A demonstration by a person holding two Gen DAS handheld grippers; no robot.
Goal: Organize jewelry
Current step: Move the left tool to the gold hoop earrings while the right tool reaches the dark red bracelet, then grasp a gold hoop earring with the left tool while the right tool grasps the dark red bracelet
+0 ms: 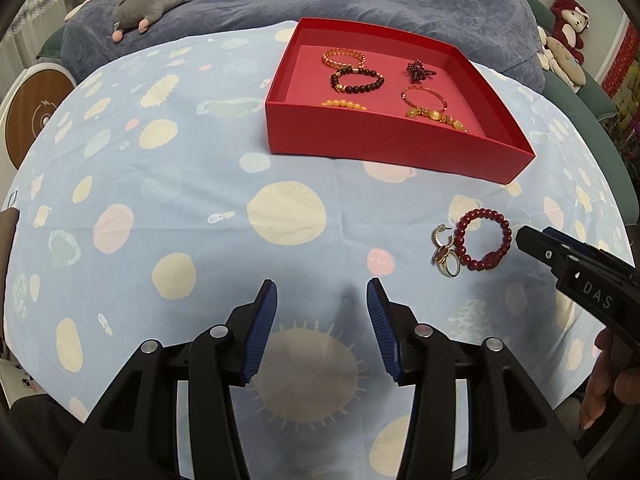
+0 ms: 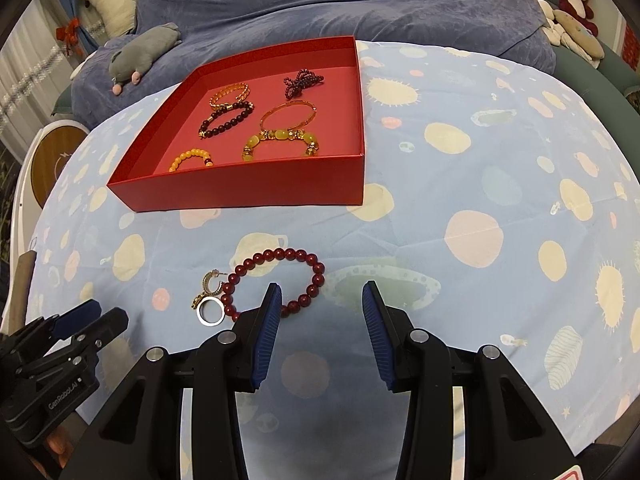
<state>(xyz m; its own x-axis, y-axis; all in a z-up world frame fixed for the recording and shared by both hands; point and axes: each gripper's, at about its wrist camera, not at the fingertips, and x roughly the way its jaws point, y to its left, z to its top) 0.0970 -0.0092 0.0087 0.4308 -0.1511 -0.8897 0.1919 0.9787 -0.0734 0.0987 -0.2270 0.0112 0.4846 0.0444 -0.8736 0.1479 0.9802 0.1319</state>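
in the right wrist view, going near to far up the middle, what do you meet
right hand-held gripper → dark red round-bead bracelet on the cloth → open red cardboard box → blue plush blanket

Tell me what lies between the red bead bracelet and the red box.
Nothing: only bare patterned cloth separates the red bead bracelet from the red box, clearest in the right wrist view.

Worktop covered by a pale blue planet-print cloth (image 2: 460, 168)

An open red cardboard tray (image 2: 248, 190) is set on it; a dark red beaded bracelet (image 2: 316, 276), a gold hoop earring (image 2: 210, 280) and a silver ring (image 2: 211, 312) lie nearby.
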